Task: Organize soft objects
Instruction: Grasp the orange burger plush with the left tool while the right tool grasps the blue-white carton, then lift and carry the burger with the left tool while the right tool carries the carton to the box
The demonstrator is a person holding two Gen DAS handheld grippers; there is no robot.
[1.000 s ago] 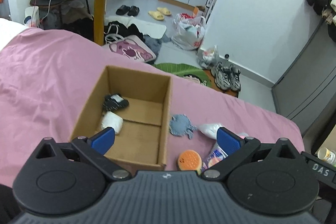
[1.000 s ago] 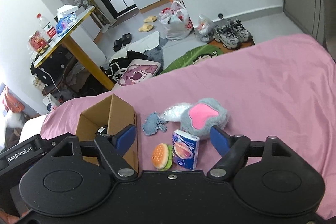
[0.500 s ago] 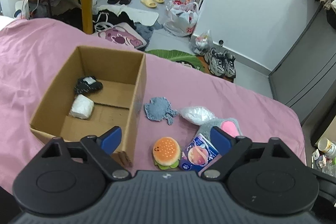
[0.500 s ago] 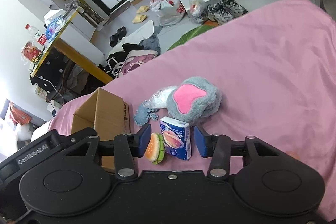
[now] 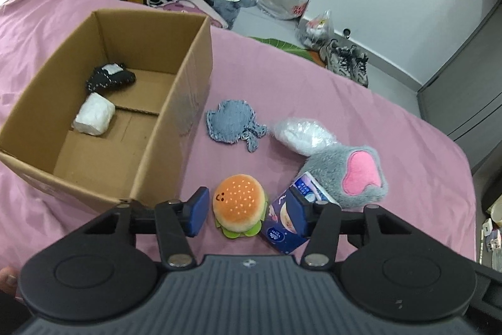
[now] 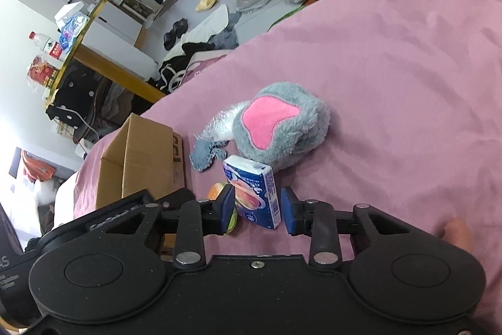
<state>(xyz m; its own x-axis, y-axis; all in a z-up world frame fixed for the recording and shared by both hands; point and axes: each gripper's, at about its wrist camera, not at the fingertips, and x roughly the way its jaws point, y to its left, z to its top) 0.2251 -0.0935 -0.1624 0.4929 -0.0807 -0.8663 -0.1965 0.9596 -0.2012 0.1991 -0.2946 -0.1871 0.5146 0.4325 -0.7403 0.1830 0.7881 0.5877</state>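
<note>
Closing in from both sides: the left gripper (image 5: pixel 248 211), jaws parted, straddles the burger plush (image 5: pixel 240 204), holding nothing, while the right gripper (image 6: pixel 258 208) brackets the blue tissue pack (image 6: pixel 255 192), pads just clear. Next, I judge, comes a gentle squeeze and lift toward the cardboard box (image 5: pixel 175 121). Burger sits just right of that box; beyond lie the denim patch (image 5: pixel 232 124) and grey-pink plush (image 5: pixel 348 175).

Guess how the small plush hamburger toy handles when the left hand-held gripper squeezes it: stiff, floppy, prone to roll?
The small plush hamburger toy looks stuffed and fuzzy, so it will probably compress between the fingers of the left hand-held gripper rather than resist. It seems light for its size. Its rounded bun could let it tip or roll on the pink bedsheet if nudged off-centre.
</note>
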